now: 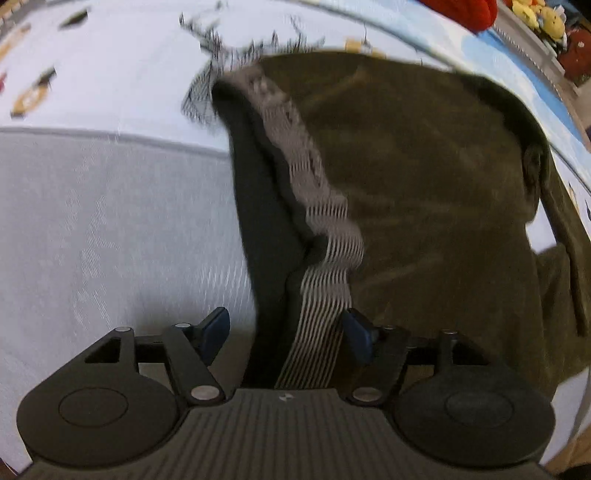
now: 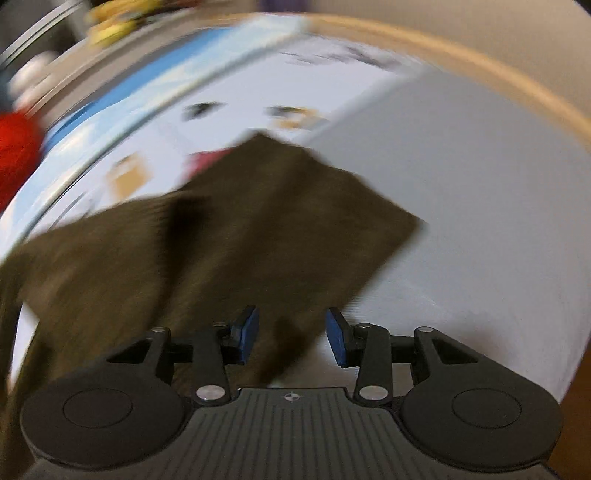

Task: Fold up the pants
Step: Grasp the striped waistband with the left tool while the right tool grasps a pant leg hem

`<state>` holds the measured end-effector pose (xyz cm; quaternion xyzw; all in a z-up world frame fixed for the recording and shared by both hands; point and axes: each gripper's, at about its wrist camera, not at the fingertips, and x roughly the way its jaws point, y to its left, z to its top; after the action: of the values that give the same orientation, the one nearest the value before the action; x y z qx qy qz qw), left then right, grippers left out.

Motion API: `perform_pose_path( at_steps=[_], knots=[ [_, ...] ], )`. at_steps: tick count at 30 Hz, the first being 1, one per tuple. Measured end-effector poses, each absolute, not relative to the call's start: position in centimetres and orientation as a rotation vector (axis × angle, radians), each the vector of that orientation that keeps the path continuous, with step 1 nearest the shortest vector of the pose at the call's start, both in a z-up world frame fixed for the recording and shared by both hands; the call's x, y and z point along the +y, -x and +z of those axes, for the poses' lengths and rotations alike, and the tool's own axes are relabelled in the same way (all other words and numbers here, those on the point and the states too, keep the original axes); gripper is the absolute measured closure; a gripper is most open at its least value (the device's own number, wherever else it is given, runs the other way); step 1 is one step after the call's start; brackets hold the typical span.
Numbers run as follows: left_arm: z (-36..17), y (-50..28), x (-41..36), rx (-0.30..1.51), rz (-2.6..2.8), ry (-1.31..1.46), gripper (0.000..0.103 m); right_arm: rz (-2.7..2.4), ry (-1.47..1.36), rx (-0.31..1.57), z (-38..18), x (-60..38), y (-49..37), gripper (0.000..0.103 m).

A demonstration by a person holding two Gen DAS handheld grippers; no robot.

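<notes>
Olive-brown pants (image 1: 413, 192) lie on a white and grey bed (image 1: 110, 229). Their striped elastic waistband (image 1: 317, 302) runs toward my left gripper (image 1: 286, 332), whose blue pads stand wide apart on either side of the waistband without touching it. In the right wrist view a leg end of the pants (image 2: 258, 236) lies spread on the bed, blurred by motion. My right gripper (image 2: 291, 338) is open, with a corner of the fabric between its blue pads, not pinched.
The bed cover has printed cartoon figures (image 1: 33, 96) at the far side. Red and yellow plush toys (image 1: 535, 14) sit beyond the bed's far edge. A wooden bed rim (image 2: 480, 66) curves along the right.
</notes>
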<state>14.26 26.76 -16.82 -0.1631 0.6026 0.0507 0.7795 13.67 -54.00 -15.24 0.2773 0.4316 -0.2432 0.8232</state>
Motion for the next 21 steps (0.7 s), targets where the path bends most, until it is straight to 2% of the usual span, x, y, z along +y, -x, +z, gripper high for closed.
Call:
perform_pose_path(
  at_steps=[3,6,7,9,11,12,13,14,21],
  knots=[
    [-17.7,-13.4,26.6,1.336,0.069,0.338,0.029,-0.562,-0.749,0.88,-17.0,-57.1,-12.5,0.06],
    [-17.7,-12.7,25.4,1.339,0.028,0.282,0.029,-0.533,-0.845,0.851,-18.3,-58.5,-12.0,0.052],
    [-17.6,-12.5,25.1,1.338,0.017,0.261,0.032,-0.525,-0.831,0.842,-18.3,-58.2,-12.4,0.05],
    [-17.3,-12.2,24.3,1.324,-0.001,0.214,0.047,-0.509,-0.795,0.832,-18.1,-57.9,-13.3,0.051],
    [-17.0,-12.2,24.0,1.316,0.002,0.191,0.059,-0.513,-0.756,0.842,-17.8,-57.4,-14.1,0.068],
    [-16.7,-12.1,23.9,1.311,0.005,0.192,0.067,-0.525,-0.732,0.856,-17.6,-57.4,-14.4,0.09],
    [-16.3,-12.0,24.0,1.302,0.01,0.197,0.07,-0.525,-0.724,0.851,-17.3,-57.6,-14.4,0.091],
    [-15.8,-11.8,24.1,1.289,0.017,0.194,0.081,-0.522,-0.727,0.835,-16.9,-57.7,-14.2,0.092],
    [-12.0,-9.5,25.4,1.185,0.073,0.184,0.089,-0.576,-0.575,0.713,-11.6,-57.7,-11.3,0.095]
  ],
)
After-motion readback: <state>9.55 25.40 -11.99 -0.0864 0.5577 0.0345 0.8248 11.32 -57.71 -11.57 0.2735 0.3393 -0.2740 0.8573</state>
